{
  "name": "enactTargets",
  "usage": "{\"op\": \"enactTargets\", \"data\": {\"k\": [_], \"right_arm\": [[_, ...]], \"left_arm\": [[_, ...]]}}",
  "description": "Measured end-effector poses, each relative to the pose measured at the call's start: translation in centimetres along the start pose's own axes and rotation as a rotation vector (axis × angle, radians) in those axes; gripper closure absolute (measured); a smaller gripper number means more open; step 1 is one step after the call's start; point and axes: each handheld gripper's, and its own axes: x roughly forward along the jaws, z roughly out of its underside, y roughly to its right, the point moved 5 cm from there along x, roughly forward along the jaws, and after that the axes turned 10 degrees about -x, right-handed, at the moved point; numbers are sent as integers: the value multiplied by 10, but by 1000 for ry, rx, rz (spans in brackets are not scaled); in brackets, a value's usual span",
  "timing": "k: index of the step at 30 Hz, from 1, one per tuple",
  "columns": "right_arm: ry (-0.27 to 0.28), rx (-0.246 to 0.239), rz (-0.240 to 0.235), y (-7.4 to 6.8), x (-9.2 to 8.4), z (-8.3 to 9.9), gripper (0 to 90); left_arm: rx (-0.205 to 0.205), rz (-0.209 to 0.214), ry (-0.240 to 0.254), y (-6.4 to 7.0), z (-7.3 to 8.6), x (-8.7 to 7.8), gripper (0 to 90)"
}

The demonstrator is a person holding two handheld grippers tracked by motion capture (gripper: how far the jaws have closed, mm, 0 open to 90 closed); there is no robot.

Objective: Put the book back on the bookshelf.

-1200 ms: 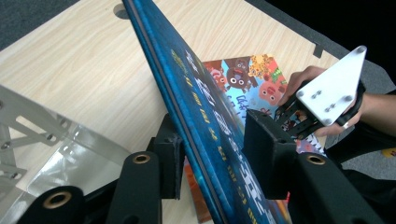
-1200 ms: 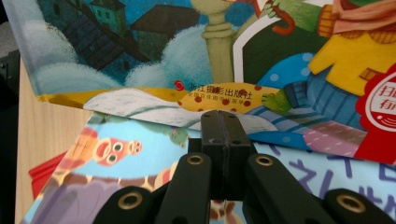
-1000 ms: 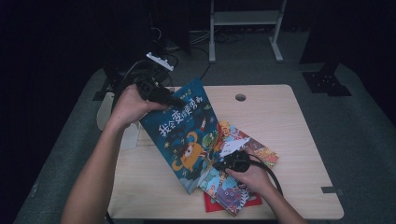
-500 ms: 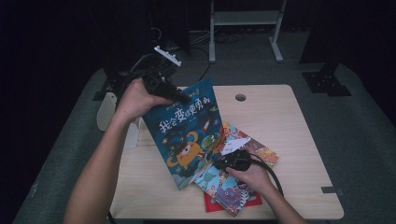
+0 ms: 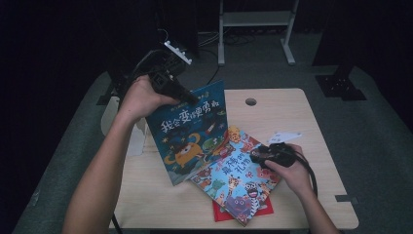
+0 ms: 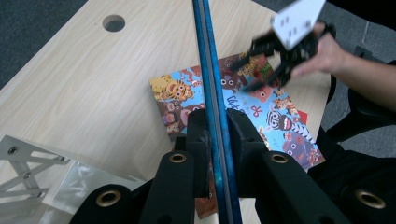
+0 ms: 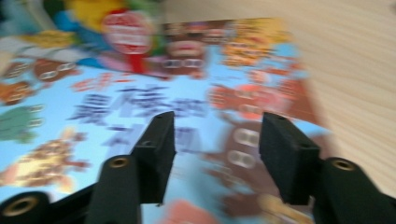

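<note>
Left gripper (image 6: pixel 215 135) clamped on blue book (image 5: pixel 190 131) edge; right gripper (image 7: pixel 215 140) just opened, nothing between, over light-blue book (image 5: pixel 238 175) nr table's (image 5: pixel 292 112) front edge.

Pale wooden desk (image 5: pixel 302 122) with a round cable hole (image 5: pixel 251 102), light-blue animal picture book (image 5: pixel 238 178) lying flat near the hole, red book (image 5: pixel 220 211) beneath it

Your left gripper (image 5: pixel 187 96) now lifts the blue book (image 5: pixel 192 134) higher and stands it more upright, its jaws having just closed further on the top edge. Your right gripper (image 5: pixel 257 157) slides right across the light-blue book (image 5: pixel 236 175), its jaws opening, nothing between them.
</note>
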Motion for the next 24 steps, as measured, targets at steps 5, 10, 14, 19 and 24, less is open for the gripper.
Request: {"op": "enactTargets", "data": {"k": [5,10,14,19,24], "right_arm": [[16,83,89,37,-17,18,342],[27,161,195,71,-32,40,262],[-2,235,270,92,-37,57,233],[-21,291,348,110,-38,74,213],[-55,300,388,119,-35,86,184]], "left_arm": [[3,-15,-15,3,-1,-3,809],[7,-25,-19,6,-1,-7,824],[1,-39,-30,3,0,-9,824],[-9,-46,-24,2,2,-15,824],[-16,-49,-11,0,5,-24,824]]}}
